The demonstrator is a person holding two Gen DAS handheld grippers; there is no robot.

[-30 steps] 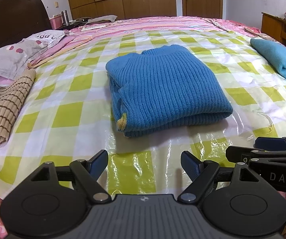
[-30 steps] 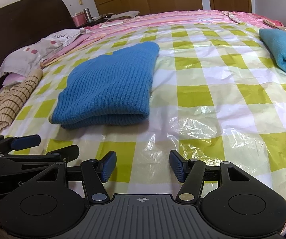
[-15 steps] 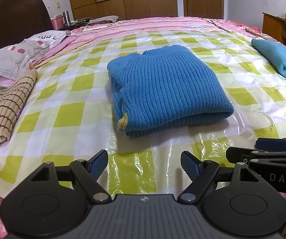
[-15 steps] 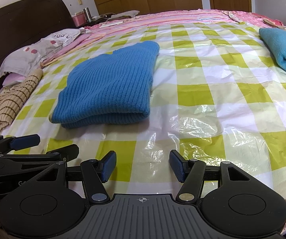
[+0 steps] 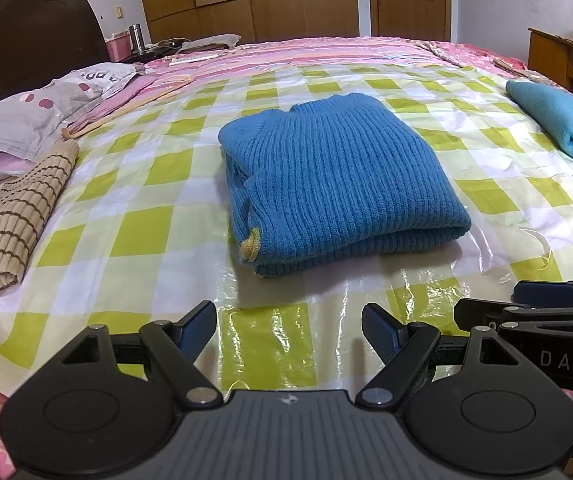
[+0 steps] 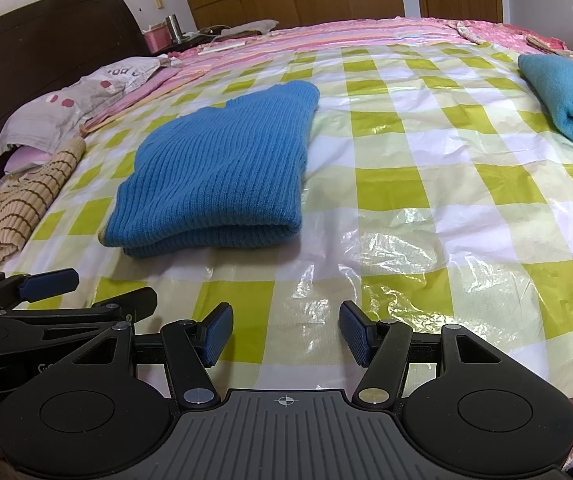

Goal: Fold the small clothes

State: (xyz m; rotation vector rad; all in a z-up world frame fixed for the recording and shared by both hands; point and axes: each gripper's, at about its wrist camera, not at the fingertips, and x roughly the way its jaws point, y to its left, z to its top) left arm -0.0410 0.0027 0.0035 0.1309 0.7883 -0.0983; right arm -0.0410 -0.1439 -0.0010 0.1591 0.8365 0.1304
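Note:
A blue ribbed knit sweater [image 5: 334,184] lies folded into a thick rectangle on the green-and-white checked plastic sheet [image 5: 134,232]; it also shows in the right wrist view [image 6: 226,172]. My left gripper [image 5: 288,330] is open and empty, low over the sheet's near edge, short of the sweater. My right gripper [image 6: 284,330] is open and empty, beside the left one and to the right of the sweater. Each gripper shows at the edge of the other's view: the right [image 5: 546,312], the left [image 6: 46,292].
A folded tan striped garment [image 5: 10,220] lies at the left beside pillows [image 5: 42,116]. A folded teal garment [image 5: 562,124] lies at the far right. A dark headboard [image 6: 46,52] stands at the left, a wooden cabinet [image 5: 566,60] at the right.
Both views have shifted only slightly. The sweater lies unmoved and both grippers stay open.

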